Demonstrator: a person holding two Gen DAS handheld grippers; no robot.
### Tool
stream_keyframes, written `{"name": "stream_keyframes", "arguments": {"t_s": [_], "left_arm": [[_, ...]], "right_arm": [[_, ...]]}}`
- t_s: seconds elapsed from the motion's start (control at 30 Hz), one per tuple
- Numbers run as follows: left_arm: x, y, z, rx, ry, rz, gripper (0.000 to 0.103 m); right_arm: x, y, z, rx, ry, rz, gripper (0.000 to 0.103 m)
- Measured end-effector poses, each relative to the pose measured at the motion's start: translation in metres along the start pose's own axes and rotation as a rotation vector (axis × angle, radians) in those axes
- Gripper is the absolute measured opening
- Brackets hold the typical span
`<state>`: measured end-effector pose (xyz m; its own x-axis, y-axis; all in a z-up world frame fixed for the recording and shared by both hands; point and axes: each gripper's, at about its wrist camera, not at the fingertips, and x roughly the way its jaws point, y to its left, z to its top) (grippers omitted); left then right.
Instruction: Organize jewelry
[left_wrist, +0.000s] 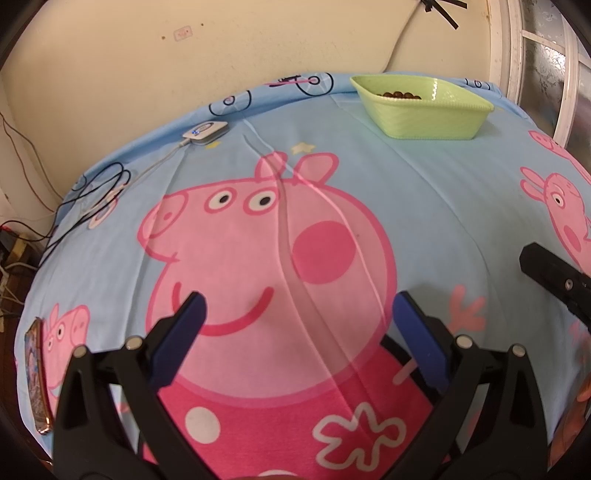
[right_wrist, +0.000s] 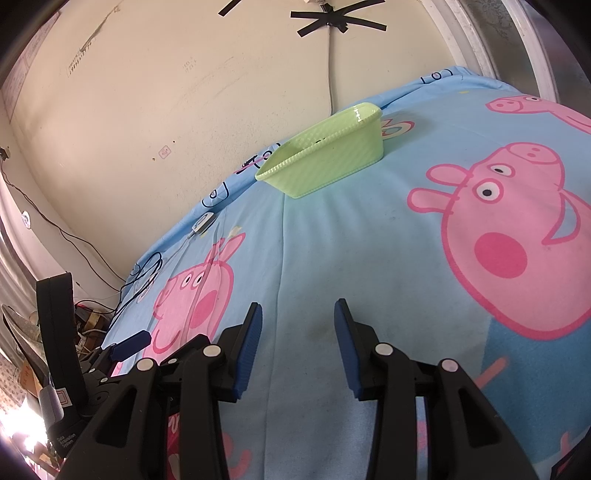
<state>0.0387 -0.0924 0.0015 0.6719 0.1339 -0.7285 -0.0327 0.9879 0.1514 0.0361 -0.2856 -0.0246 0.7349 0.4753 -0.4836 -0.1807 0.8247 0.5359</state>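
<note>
Left claw (left_wrist: 297, 314) nearest the lens, released, nothing between its pads; right claw (right_wrist: 298, 321) parted too, empty. Green basket (left_wrist: 421, 110) with brown beads (left_wrist: 400, 95) sits far off at 1 o'clock from left claw, 12 o'clock from right, long axis along the wall edge of the bed sheet (left_wrist: 424, 192); neither claw clearly nearer

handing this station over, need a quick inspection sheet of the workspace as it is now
surface: blue cartoon-pig cloth, creased, covering the table
job's things: green basket at the far edge, dark brown beads inside
clutter: small white device with a blue light; patterned flat item at the near left edge
grippers: left gripper open, empty; right gripper open, narrower gap, empty
cables: black wires looped at the cloth's left edge
surroundings: cream wall with black tape; window frame at right
</note>
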Motion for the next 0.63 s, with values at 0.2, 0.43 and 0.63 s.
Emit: {"name": "stream_keyframes", "arguments": {"t_s": [0.2, 0.43, 0.63], "left_arm": [[0.000, 0.002, 0.001, 0.005, -0.009, -0.027, 0.097], [0.010, 0.010, 0.004, -0.012, 0.033, -0.058, 0.097], [0.018, 0.014, 0.011, -0.034, 0.063, -0.076, 0.097]], "right_arm": [[0.000, -0.001, 0.000, -0.002, 0.001, 0.000, 0.016], [0.001, 0.001, 0.001, -0.008, 0.003, -0.006, 0.016], [0.004, 0.021, 0.011, -0.119, -0.009, -0.083, 0.032]]}}
